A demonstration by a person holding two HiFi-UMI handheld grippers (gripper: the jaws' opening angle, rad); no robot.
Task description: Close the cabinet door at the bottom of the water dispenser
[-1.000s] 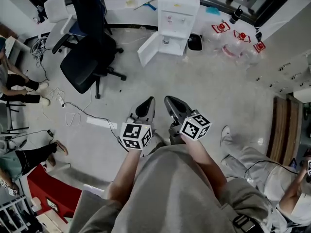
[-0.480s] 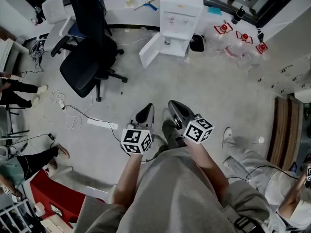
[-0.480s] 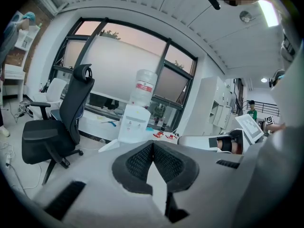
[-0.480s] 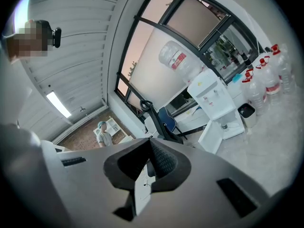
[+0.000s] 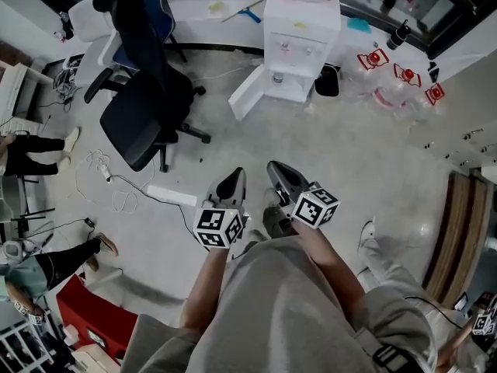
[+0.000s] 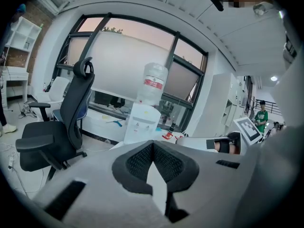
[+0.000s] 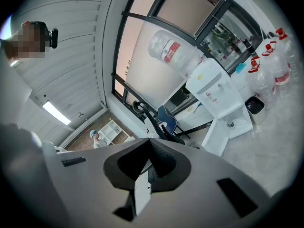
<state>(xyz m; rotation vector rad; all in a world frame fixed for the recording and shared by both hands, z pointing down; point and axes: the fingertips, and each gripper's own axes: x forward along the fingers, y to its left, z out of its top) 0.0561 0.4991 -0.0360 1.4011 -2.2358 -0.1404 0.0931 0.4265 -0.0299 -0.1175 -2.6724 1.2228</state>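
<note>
The white water dispenser [image 5: 301, 37] stands against the far wall with a large bottle [image 6: 153, 84] on top. Its bottom cabinet door [image 5: 250, 93] hangs open, swung out to the left, and the cabinet inside shows. In the right gripper view the dispenser [image 7: 216, 94] and its open door [image 7: 216, 137] lie ahead. My left gripper [image 5: 235, 177] and right gripper [image 5: 275, 169] are held side by side over the floor, well short of the door. Both are shut with nothing between the pads [image 6: 164, 163].
A black office chair [image 5: 147, 92] stands left of the dispenser. A power strip [image 5: 171, 195] and cables lie on the floor to my left. Spare water bottles [image 5: 396, 80] and a black bin [image 5: 328, 80] sit to the dispenser's right. People sit at the left edge [image 5: 31, 146].
I have walked towards the dispenser: it, the chair and the bottles have slid down and right in the head view. Both grippers came along, still shut and side by side.
</note>
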